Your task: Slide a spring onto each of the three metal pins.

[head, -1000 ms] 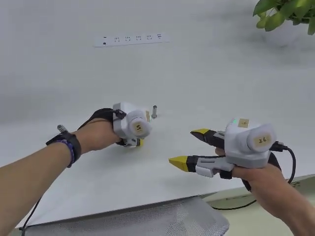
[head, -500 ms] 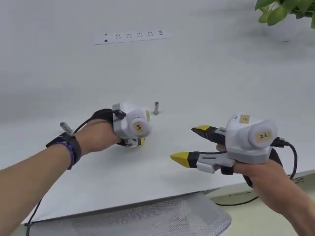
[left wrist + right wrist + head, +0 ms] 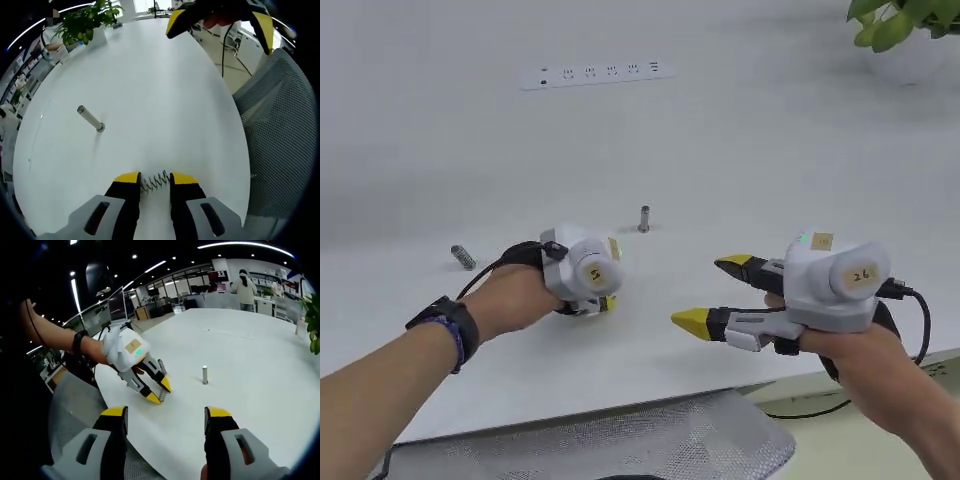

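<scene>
The grey mesh chair back (image 3: 650, 440) sat nearest, just below the near edge of the white counter (image 3: 770, 150). Above the near right of the counter hung the right hand-held gripper (image 3: 712, 292). Its jaws were spread wide, holding nothing and touching nothing. To its left, the left hand-held gripper (image 3: 156, 178) was low over the counter. Its jaws were drawn in on a small coil spring (image 3: 154, 181), which lay crosswise between the yellow tips with one end against each. Whether the tips rested on the counter could not be told.

Just beyond the left hand-held gripper and a little to the right, a metal pin (image 3: 644, 219) stood upright on the counter. It was bare, and apart from the spring and from both sets of jaws. At about the same depth on the far left lay a short ribbed grey piece (image 3: 464, 257) on its side. It was too small to tell whether it was a spring, a pin, or both.

Farther back, a white power strip (image 3: 598, 73) lay flat on the counter. A leafy potted plant (image 3: 905, 20) stood at the far right corner.
</scene>
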